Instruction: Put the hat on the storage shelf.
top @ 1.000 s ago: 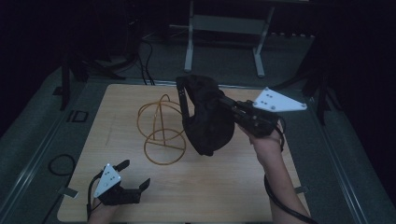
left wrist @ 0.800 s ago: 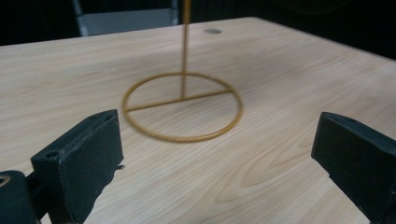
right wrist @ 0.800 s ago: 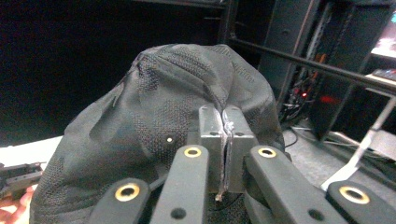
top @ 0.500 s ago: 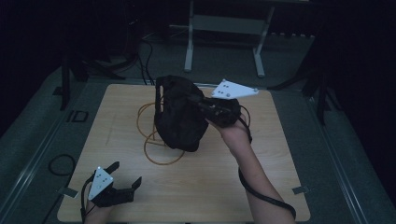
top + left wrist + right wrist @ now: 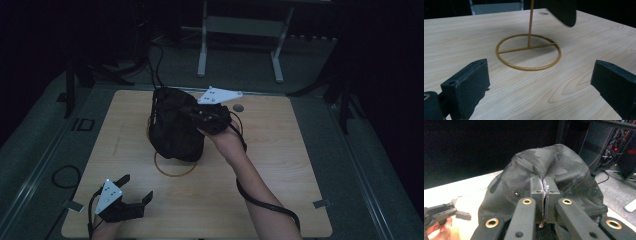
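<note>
Carrying the black mesh fabric cap (image 5: 175,131), pinched at its edge by the pressed-together right tongs (image 5: 544,195), over the gold wire stand w/ round base (image 5: 529,51); next probably needs lowering it on the post, while left tongs (image 5: 131,192) rest spread, well apart.

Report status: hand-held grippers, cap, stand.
Right hand-held gripper shut on black cap, above gold wire stand. Left hand-held gripper open, empty, near table edge. Nothing blocking.
</note>
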The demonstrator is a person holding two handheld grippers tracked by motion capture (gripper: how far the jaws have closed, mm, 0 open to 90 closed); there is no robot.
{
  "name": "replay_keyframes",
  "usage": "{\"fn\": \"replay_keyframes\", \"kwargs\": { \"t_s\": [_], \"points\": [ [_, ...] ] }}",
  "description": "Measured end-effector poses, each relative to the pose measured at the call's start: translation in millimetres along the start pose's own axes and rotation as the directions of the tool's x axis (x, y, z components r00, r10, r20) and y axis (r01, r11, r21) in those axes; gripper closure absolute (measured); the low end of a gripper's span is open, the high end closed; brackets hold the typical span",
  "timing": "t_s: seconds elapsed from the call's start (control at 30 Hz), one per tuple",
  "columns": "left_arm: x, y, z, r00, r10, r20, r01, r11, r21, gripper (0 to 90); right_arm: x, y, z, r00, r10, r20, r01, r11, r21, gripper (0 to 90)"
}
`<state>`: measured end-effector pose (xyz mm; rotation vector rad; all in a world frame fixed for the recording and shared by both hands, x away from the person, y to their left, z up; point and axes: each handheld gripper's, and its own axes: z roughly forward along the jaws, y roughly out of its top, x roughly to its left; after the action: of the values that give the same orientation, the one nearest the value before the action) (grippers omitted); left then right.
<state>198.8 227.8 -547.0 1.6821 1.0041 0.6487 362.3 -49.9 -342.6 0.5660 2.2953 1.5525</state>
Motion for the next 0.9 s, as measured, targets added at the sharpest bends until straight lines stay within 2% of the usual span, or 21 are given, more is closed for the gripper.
{"fn": "replay_keyframes", "kwargs": {
  "t_s": [0.13, 0.27, 0.37, 0.43, 0.47, 0.63, 0.9],
  "points": [
    [0.2, 0.1, -1.6, 1.0000, -0.004, 0.000, 0.004, 1.0000, -0.005, 2.4, 0.2, -3.9, 10.1, 0.9999, 0.013, 0.001, -0.013, 1.000, 0.021, 88.2],
    [1.2, 0.6, -3.1, 1.0000, -0.008, -0.001, 0.008, 0.9999, -0.015, 2.5, 1.0, -4.4, 12.4, 0.9999, 0.014, 0.004, -0.014, 1.000, 0.021, 87.3],
    [2.1, 0.2, -2.2, 0.9999, -0.012, 0.004, 0.012, 0.9998, -0.012, 2.4, 1.6, -3.8, 14.4, 0.9998, 0.015, -0.010, -0.015, 1.000, 0.020, 80.2],
    [1.8, -0.5, -1.3, 0.9998, -0.014, 0.013, 0.015, 0.9999, -0.008, 2.4, 2.6, -4.7, 16.7, 0.9995, 0.025, -0.020, -0.024, 1.000, 0.020, 70.2],
    [1.3, -0.7, -1.0, 0.9999, -0.011, 0.012, 0.011, 0.9999, -0.007, 2.4, 2.8, -5.3, 17.7, 0.9988, 0.035, -0.034, -0.035, 0.999, 0.017, 69.7],
    [0.3, -0.3, -0.6, 0.9997, -0.011, 0.020, 0.011, 0.9999, -0.012, 2.4, 5.7, -3.3, 18.4, 0.9992, 0.012, -0.037, -0.011, 1.000, 0.028, 62.3],
    [0.5, 0.1, -1.3, 0.9997, -0.015, 0.021, 0.016, 0.9997, -0.018, 2.4, 5.7, 2.0, 13.3, 0.9989, 0.014, -0.044, -0.012, 0.999, 0.032, 50.9]
  ]
}}
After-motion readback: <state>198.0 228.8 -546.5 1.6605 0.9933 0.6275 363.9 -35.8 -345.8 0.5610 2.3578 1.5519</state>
